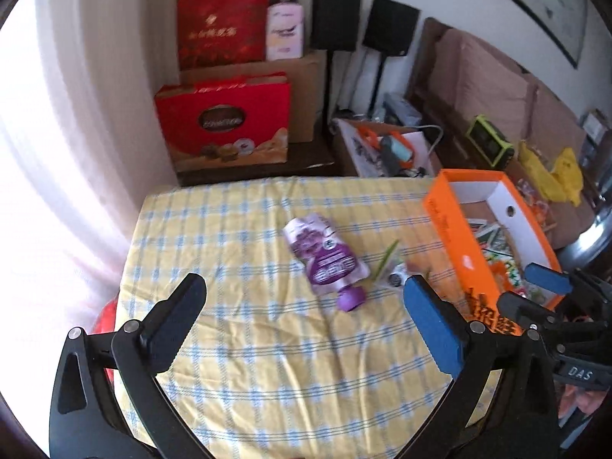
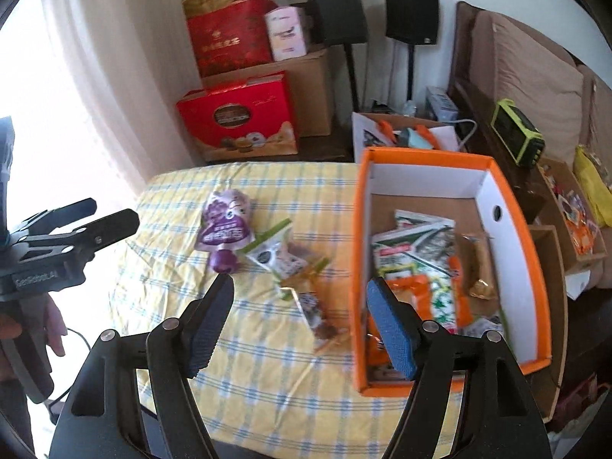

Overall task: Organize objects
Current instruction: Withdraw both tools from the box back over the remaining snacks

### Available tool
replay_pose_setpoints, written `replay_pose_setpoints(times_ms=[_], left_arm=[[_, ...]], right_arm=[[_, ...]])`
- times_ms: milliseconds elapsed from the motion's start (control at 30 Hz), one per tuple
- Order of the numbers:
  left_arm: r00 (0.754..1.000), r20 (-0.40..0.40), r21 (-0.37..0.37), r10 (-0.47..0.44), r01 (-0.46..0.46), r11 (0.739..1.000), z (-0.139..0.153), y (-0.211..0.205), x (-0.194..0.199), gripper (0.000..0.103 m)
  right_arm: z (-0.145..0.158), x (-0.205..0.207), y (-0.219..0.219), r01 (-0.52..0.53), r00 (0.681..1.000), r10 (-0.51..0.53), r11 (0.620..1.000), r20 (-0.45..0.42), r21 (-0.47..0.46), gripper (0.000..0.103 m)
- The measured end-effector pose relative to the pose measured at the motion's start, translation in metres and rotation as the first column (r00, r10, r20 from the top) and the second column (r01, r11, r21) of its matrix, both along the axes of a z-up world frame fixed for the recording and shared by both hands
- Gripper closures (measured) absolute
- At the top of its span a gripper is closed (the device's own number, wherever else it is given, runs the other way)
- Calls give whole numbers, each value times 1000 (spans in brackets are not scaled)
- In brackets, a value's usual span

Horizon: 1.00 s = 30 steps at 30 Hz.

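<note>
Right wrist view: orange box [image 2: 512,206] partly filled with snack packets — purple pouch [image 2: 225,225] and wrapped snacks [image 2: 283,260] left on tabletop [image 2: 267,363]. Both tongs, left [image 1: 306,306] and right [image 2: 302,317], spread wide, nothing held.

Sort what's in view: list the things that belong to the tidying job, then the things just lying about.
Job:
purple spouted pouch
snack packets loose on the checked cloth
orange box already holding packets
left hand-held gripper and right hand-held gripper, both open

Lying about:
red gift boxes
black speakers
green device
</note>
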<state>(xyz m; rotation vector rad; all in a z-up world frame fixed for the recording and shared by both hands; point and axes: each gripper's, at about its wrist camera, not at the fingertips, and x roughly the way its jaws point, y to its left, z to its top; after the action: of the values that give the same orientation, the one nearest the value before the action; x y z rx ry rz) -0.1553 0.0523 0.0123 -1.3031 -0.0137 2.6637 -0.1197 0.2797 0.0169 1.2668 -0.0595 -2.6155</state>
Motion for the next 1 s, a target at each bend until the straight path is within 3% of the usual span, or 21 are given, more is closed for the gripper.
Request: replay_pose_setpoints(times_ms=[300, 433, 667, 1000], left_arm=[[998, 48, 78, 41, -45, 996, -20, -28, -9, 0], [998, 41, 83, 47, -51, 995, -22, -30, -9, 0], [997, 61, 81, 36, -41, 996, -28, -26, -11, 0], [996, 79, 95, 37, -44, 994, -33, -31, -10, 0]], right_arm=[[-16, -8, -23, -51, 998, 51, 999, 31, 15, 31], [-28, -11, -31, -82, 995, 79, 995, 65, 55, 50], [-49, -16, -44, -110, 989, 94, 983, 115, 144, 62], [-70, -33, -57, -121, 980, 73, 958, 186, 259, 64]])
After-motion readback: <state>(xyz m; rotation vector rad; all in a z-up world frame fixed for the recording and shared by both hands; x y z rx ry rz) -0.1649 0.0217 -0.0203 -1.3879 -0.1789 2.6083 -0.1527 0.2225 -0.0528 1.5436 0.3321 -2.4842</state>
